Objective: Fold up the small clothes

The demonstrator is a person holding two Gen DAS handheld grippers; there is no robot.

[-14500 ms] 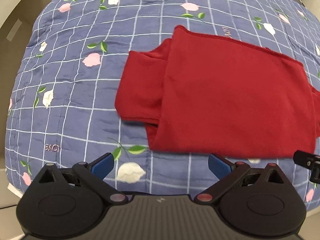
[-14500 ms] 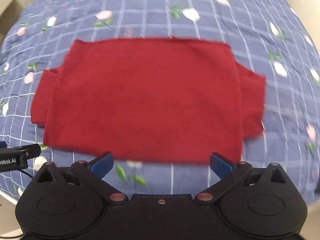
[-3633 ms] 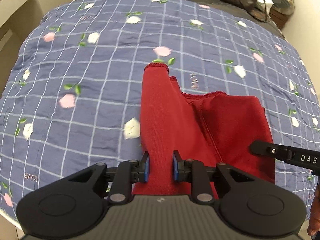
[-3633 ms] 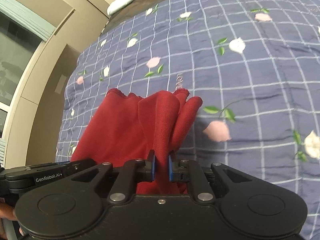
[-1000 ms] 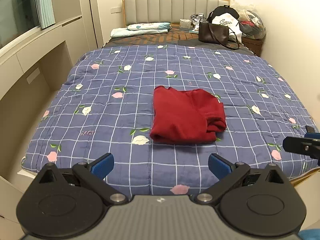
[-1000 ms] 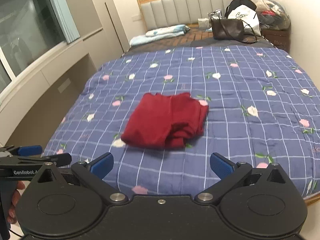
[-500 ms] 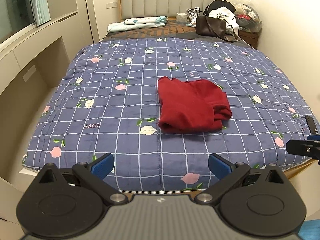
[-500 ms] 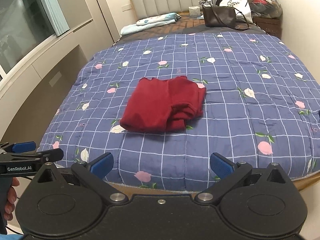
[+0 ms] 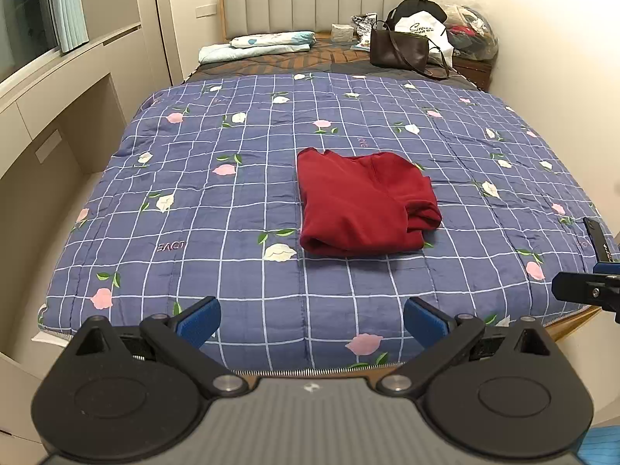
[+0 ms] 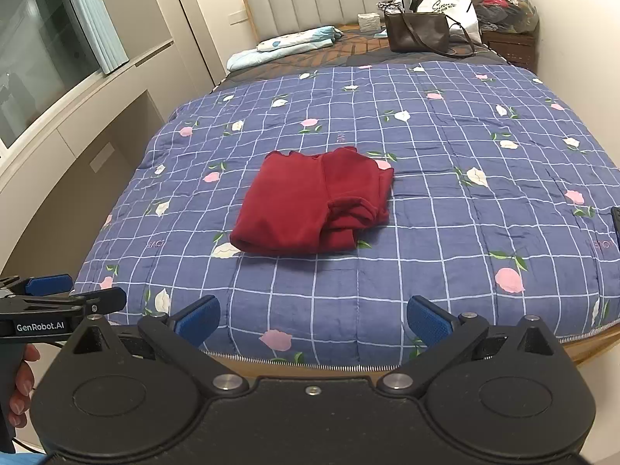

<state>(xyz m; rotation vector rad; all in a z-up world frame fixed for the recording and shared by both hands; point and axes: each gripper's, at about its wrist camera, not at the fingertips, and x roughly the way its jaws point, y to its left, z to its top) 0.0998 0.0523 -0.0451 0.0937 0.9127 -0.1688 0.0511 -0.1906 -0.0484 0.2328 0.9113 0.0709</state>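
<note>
Left claw [image 9: 312, 319] spread apart and empty at the foot of the bed [image 9: 217, 201], right claw [image 10: 312, 319] likewise wide and empty, folded red garment [image 9: 362, 203] mid-quilt, well beyond both, brown handbag [image 9: 401, 50] near the headboard [image 9: 310, 4]

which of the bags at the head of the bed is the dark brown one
The flat brown shoulder bag with the long strap, in front of the white printed bag and left of the clear plastic bag.
</note>
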